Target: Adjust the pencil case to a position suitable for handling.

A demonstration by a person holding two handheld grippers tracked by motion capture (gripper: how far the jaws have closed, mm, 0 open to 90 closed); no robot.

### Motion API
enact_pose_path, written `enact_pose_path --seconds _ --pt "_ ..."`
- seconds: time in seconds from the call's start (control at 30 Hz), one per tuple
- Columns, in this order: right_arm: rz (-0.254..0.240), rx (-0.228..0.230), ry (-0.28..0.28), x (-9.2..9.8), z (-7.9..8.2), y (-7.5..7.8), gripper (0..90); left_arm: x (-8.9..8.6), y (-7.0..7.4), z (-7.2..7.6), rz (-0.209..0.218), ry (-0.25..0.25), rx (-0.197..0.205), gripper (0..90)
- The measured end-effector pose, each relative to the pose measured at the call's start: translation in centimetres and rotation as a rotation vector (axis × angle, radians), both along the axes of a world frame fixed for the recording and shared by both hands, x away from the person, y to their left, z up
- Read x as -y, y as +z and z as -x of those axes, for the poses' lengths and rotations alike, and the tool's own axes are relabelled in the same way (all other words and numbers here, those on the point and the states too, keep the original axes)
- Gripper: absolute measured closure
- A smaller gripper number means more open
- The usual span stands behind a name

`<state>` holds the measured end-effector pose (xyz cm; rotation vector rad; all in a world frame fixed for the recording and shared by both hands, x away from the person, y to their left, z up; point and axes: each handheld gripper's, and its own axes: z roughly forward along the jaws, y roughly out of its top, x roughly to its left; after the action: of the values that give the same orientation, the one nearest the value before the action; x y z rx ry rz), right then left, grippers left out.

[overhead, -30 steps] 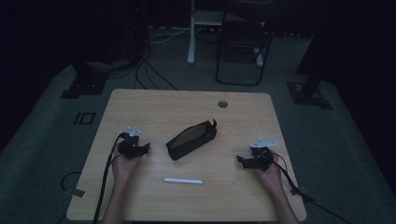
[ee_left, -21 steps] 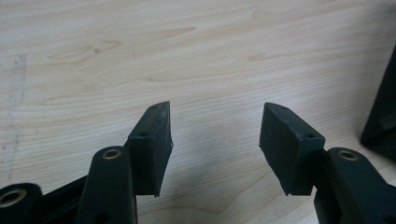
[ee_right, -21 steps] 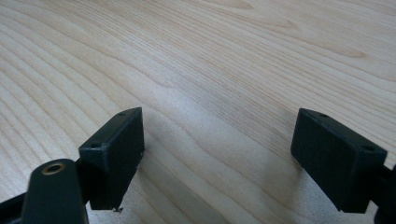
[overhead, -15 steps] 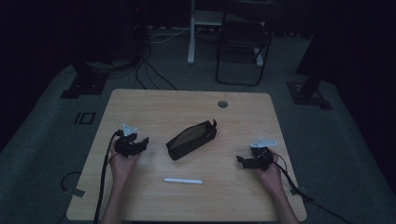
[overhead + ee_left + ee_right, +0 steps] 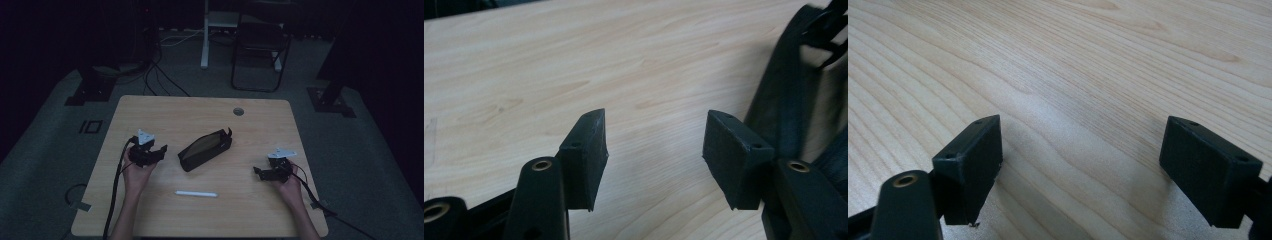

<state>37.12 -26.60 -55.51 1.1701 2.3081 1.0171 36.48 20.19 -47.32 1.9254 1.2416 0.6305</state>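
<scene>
One black pouch (image 5: 205, 150), lengthwise diagonal.

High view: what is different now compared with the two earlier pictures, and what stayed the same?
The left gripper moved up the picture and a little toward the black pouch, jaws open, holding nothing. The right gripper kept its place, open and empty. Pouch and white pen lie as before on the table.

Pouch (image 5: 205, 149) lies mid-table (image 5: 160, 110), marker (image 5: 196, 193) before it.
</scene>
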Motion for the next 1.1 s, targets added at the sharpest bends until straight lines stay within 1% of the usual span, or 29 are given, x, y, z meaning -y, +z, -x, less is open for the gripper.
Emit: enact_pose_path --seconds 0.17,0.33,0.4,0.67,0.87,1.0,1.1 --pt "0.000 0.000 0.000 0.0 0.0 0.0 17.5 0.7 0.8 0.4 0.006 -0.021 0.016 42.7" --pt "0.000 0.000 0.000 0.0 0.0 0.0 17.5 1.6 1.2 0.6 0.006 -0.045 0.025 41.9" --pt "0.000 0.000 0.000 0.0 0.0 0.0 17.5 1.8 1.3 0.6 0.018 -0.050 0.024 41.9" --pt "0.000 0.000 0.000 0.0 0.0 0.0 17.5 2.6 1.6 0.6 0.040 -0.076 0.012 42.0" --pt "0.000 0.000 0.000 0.0 0.0 0.0 17.5 3.5 1.6 0.4 0.045 -0.096 0.009 42.7" --pt "0.000 0.000 0.000 0.0 0.0 0.0 17.5 4.1 1.2 0.1 0.054 -0.109 -0.018 42.9" --pt "0.000 0.000 0.000 0.0 0.0 0.0 17.5 4.5 0.8 0.0 0.040 -0.116 -0.032 42.9"
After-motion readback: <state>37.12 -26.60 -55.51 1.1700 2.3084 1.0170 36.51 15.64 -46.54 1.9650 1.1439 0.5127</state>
